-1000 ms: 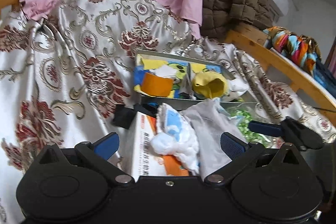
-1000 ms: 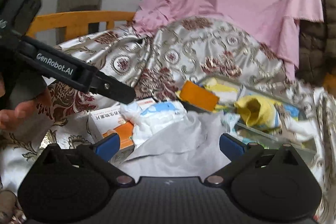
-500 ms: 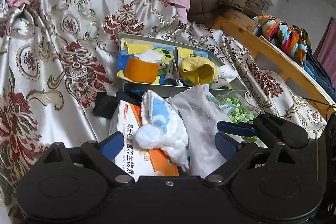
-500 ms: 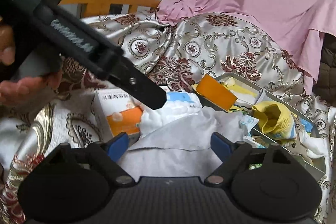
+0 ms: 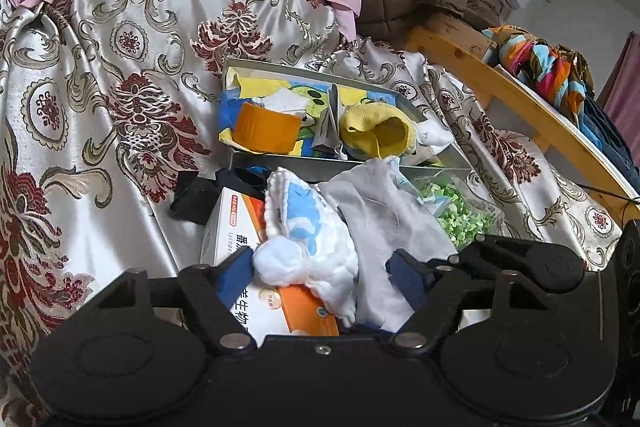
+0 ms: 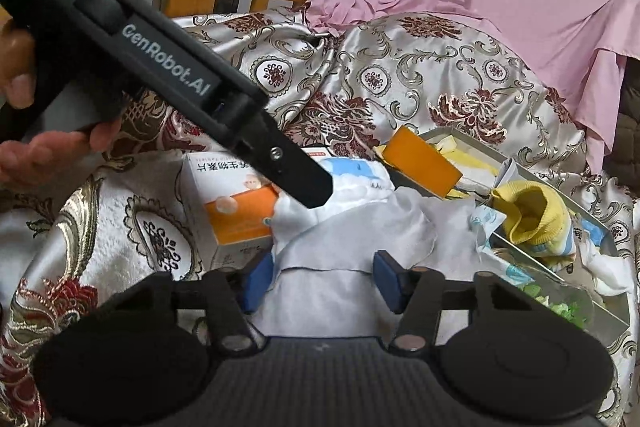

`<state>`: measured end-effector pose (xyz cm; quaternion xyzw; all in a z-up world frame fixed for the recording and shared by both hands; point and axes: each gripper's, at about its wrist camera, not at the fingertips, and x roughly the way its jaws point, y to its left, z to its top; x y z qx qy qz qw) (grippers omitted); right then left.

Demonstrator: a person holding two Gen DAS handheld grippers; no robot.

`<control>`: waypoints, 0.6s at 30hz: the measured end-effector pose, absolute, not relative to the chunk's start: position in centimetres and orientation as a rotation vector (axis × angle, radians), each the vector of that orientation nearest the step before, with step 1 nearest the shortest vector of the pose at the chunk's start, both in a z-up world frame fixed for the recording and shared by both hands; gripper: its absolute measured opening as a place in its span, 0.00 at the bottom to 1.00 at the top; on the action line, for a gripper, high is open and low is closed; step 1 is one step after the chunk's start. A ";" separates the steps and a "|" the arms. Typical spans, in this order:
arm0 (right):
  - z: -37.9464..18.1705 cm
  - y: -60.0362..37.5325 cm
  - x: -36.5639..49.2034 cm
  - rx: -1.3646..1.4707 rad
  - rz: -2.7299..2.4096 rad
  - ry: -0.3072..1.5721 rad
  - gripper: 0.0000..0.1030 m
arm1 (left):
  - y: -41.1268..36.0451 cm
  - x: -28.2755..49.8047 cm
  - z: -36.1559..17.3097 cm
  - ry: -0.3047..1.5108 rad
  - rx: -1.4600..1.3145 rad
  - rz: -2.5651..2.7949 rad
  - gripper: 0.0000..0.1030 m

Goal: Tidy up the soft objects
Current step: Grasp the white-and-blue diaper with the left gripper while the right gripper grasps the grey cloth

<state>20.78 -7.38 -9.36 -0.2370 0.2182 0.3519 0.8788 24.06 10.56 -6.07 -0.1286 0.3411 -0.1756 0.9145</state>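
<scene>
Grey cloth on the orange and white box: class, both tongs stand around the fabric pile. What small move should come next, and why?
Probably finish closing. The right tongs are closing with the grey cloth lying between the blue pads, which do not yet press it. The left tongs are closing around the white and blue cloth. Only once gripped could either lift off the box.

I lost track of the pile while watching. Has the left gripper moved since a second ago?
Yes. The left gripper has come forward and down toward the white towel on the orange-and-white box, its jaws closing around it.
</scene>
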 end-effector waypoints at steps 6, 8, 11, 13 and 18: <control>-9.5 -7.6 20.9 -0.478 0.735 0.463 0.45 | 10.7 24.3 -6.3 0.711 -0.265 -0.345 0.42; -9.7 -7.8 21.1 -0.468 0.733 0.468 0.44 | 10.9 24.4 -6.4 0.713 -0.273 -0.334 0.36; -9.8 -8.1 21.4 -0.459 0.734 0.477 0.40 | 11.1 24.4 -6.5 0.715 -0.281 -0.323 0.26; -9.8 -8.3 21.4 -0.456 0.736 0.477 0.36 | 11.2 24.4 -6.5 0.714 -0.284 -0.318 0.23; -9.6 -8.4 21.3 -0.451 0.737 0.472 0.22 | 11.3 24.3 -6.5 0.713 -0.280 -0.320 0.20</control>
